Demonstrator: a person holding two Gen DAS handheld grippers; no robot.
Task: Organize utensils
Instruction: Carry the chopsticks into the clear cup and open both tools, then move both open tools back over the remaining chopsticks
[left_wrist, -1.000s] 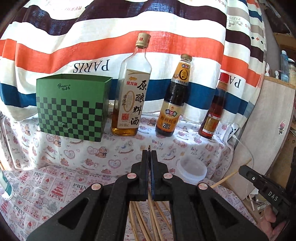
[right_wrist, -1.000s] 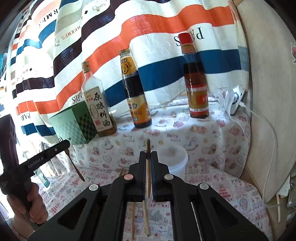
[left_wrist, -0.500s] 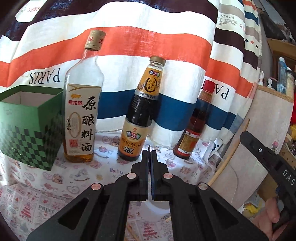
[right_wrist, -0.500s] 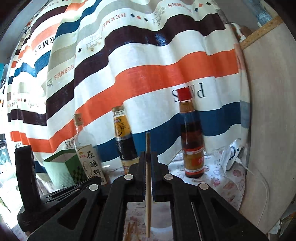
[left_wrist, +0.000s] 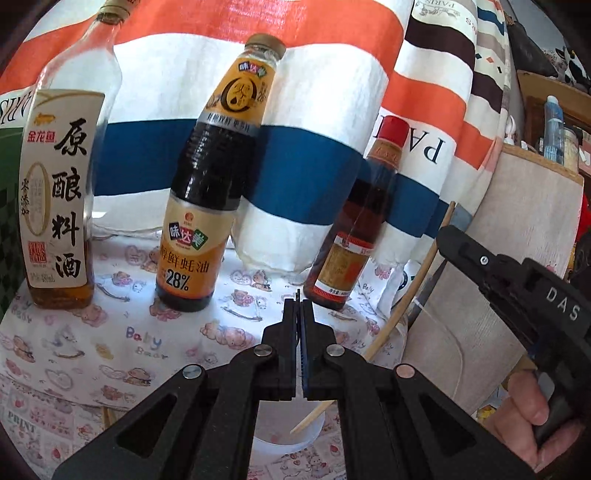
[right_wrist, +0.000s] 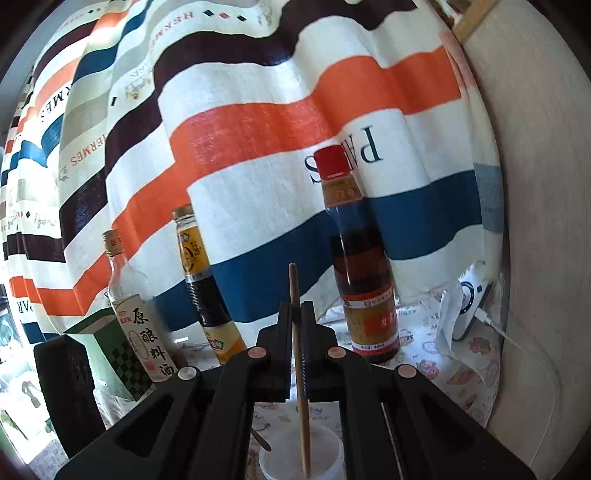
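Note:
My right gripper (right_wrist: 296, 314) is shut on a wooden chopstick (right_wrist: 301, 373) held nearly upright, its lower tip over the white plastic cup (right_wrist: 325, 452). In the left wrist view the right gripper (left_wrist: 480, 258) and the slanted chopstick (left_wrist: 402, 306) show at right, the tip above the cup (left_wrist: 288, 439). My left gripper (left_wrist: 299, 306) is shut with a thin dark utensil tip poking out between its fingers; what it is cannot be told. A thin utensil end (right_wrist: 260, 441) shows beside the cup.
Three sauce bottles stand on the raised cloth-covered ledge: a clear rice wine bottle (left_wrist: 55, 206), a dark oyster sauce bottle (left_wrist: 207, 206) and a red-capped bottle (left_wrist: 354, 236). A green checkered box (right_wrist: 110, 354) stands left. A striped cloth hangs behind. A beige panel (right_wrist: 535, 221) stands at right.
Both grippers rose and moved forward toward the ledge. The right gripper brought the chopstick over the white cup, tip pointing down into it.

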